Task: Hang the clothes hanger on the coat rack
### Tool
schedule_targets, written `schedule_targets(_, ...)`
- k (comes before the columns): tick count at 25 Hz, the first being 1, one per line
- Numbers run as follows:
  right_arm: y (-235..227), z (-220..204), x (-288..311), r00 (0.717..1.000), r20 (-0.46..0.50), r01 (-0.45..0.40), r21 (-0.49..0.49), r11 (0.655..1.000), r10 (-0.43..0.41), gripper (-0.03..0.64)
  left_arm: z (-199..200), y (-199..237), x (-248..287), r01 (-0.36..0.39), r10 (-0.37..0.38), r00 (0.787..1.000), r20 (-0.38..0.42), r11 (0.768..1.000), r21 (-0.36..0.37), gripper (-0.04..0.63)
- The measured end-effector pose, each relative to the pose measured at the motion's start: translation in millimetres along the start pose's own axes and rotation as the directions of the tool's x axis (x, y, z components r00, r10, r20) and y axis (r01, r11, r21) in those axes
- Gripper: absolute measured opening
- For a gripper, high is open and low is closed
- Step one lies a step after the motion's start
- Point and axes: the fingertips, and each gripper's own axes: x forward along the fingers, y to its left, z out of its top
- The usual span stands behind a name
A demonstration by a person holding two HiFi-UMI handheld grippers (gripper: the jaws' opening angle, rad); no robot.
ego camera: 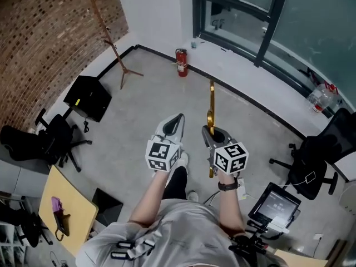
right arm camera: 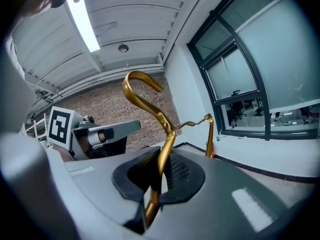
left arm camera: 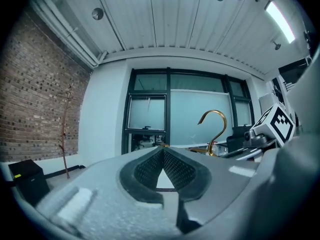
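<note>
Spreading across the head view, the grey floor meets a brick wall at 9 o'clock and dark-framed windows at 1 o'clock. The coat rack, a thin wooden pole on splayed feet, stands by the brick wall at 11 o'clock from the person's hands, well apart from them. In the left gripper view it shows against the wall at 9 o'clock.

A black office chair sits at 9 o'clock, with a black box just past it, toward the rack.

The left tool is held out level. Its jaws meet at the tips with nothing between them.

The right tool is just beside it at 3 o'clock, its jaws clamped on the gold clothes hanger just below the hook. The hanger's bar runs toward 12 o'clock, and its hook curls up above the jaws.

A red fire extinguisher stands at the wall's foot at 12 o'clock.
</note>
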Motion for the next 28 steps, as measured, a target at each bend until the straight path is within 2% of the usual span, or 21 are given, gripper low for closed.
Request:
schedule_targets(4,-46,2,37,0.999,-0.040,0.021,0.017,1.000,-0.020,0.014,-8,16,59,0.034,-0.034,0.999,0.001,0.999,-0.012,0.002)
schedule_targets(7,-78,19,85,0.998,-0.062,0.014,0.010,1.000,-0.013,0.023,-6,52,110,0.030,-0.029,0.999,0.020,0.999,-0.025,0.002)
schedule_targets(13,-117,92,191,0.997,-0.040,-0.062,-0.034,0.997,0.061,0.031,31,147,202,-0.026,0.028,0.996,0.087,0.999,-0.026,0.002)
schedule_targets(18,-129,134,281,0.993,-0.047,-0.108,-0.086,0.990,0.104,0.032,48,236,252,-0.071,0.073,0.992,0.107,0.997,-0.024,0.002)
schedule_targets(20,-130,141,311,0.992,-0.049,-0.123,-0.089,0.988,0.119,0.032,47,268,265,-0.092,0.094,0.991,0.098,0.995,-0.027,0.002)
schedule_targets(23,-139,138,355,0.983,-0.105,-0.160,-0.073,0.984,0.152,0.034,37,307,281,-0.125,0.128,0.990,0.067,0.991,-0.044,0.002)
schedule_targets(28,-163,148,436,0.963,-0.148,-0.235,-0.052,0.971,0.225,0.038,24,375,313,-0.215,0.217,0.976,0.033,0.975,-0.053,0.002)
